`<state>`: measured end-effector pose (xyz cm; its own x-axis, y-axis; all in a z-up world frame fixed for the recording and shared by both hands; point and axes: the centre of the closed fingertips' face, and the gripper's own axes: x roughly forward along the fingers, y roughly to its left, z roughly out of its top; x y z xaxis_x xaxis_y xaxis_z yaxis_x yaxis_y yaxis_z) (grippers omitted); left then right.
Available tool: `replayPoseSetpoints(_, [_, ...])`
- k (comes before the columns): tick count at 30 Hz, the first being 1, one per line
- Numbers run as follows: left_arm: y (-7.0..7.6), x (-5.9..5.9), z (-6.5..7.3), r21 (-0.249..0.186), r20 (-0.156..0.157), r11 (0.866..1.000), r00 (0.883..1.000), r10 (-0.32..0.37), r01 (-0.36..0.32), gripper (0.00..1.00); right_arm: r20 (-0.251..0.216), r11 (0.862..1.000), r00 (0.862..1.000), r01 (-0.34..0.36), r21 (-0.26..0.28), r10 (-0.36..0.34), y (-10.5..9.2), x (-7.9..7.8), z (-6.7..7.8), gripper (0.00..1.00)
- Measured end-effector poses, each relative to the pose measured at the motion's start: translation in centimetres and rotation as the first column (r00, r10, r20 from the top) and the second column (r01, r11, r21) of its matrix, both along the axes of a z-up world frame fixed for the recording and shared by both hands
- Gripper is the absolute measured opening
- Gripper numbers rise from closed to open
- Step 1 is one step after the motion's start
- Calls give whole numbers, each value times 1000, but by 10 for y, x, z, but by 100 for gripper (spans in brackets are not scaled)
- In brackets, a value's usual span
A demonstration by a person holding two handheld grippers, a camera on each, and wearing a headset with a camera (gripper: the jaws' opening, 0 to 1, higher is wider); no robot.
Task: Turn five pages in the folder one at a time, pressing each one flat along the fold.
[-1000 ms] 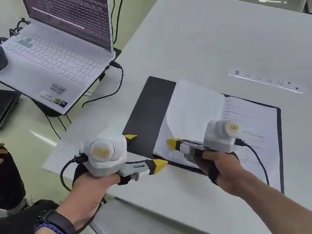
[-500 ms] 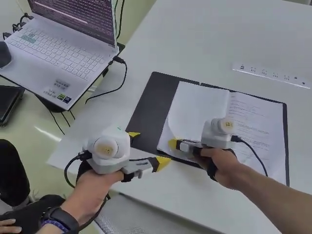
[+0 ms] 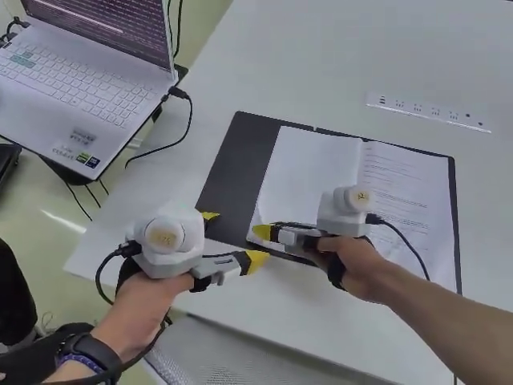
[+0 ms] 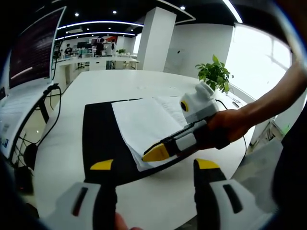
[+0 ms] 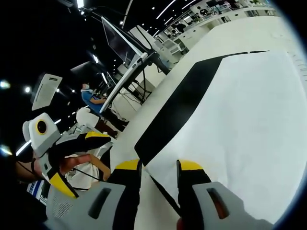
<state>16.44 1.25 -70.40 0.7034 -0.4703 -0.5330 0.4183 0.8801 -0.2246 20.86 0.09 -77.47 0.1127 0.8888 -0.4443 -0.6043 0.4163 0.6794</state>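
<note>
As it lies open, folder (image 3: 236,172): 12 o'clock, page (image 3: 313,176) flat.
Right gripper (image 3: 260,233): narrow gap at page's 7 o'clock corner, grip unclear tbh.
Left gripper (image 3: 233,237): wide, empty, folder's 8 o'clock.

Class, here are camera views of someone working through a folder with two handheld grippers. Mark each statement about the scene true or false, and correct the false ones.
1. The folder lies open on the table. True.
2. The laptop is closed. False: its lid is up and the screen shows lines of text.
3. The left gripper has its jaws apart with nothing between them. True.
4. The right gripper is over the laptop's keyboard. False: it is at the near corner of the white page in the folder, well away from the laptop.
</note>
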Motion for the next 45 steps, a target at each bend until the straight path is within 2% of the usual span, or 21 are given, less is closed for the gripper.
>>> replayPoseSetpoints(3, [2,3,-5,8,-11,1000,1000,-7,7,64,6,1000,1000,-16,21,16,0,-6,6,36])
replayPoseSetpoints(6, [2,5,-8,12,-17,1000,1000,-16,16,63,17,999,1000,-19,39,19,-4,-9,12,37])
replayPoseSetpoints(9, [2,10,-7,-8,-11,1000,1000,3,-3,60,-36,992,998,61,110,-57,-11,-4,22,34])
replayPoseSetpoints(10, [3,13,-7,-34,-12,999,1000,20,-21,60,-33,990,997,67,125,-63,-14,-4,25,35])
replayPoseSetpoints(12, [3,16,-9,-39,-15,999,999,29,-29,59,-33,988,995,93,122,-90,-26,-3,27,35])
replayPoseSetpoints(16, [-1,21,-13,-21,-22,1000,1000,14,-14,57,-6,985,993,120,127,-121,-49,-4,36,36])
replayPoseSetpoints(22, [-10,29,-16,6,-26,1000,999,-23,23,53,66,979,981,173,109,-180,-91,2,46,37])
replayPoseSetpoints(26, [-12,39,-16,33,-10,999,999,-32,32,48,101,974,970,213,80,-220,-117,6,48,36])
replayPoseSetpoints(29, [-15,45,-19,38,-12,998,999,-41,42,43,111,966,960,250,72,-256,-136,10,47,35])
replayPoseSetpoints(35, [-18,52,-34,65,-20,996,998,-58,59,31,102,949,943,310,61,-315,-163,11,41,34])
replayPoseSetpoints(40, [-21,52,-45,79,-28,994,997,-69,71,22,92,946,942,320,40,-323,-175,3,32,34])
replayPoseSetpoints(45, [-24,51,-56,78,-49,994,996,-71,74,13,86,946,942,323,29,-324,-181,-4,26,34])
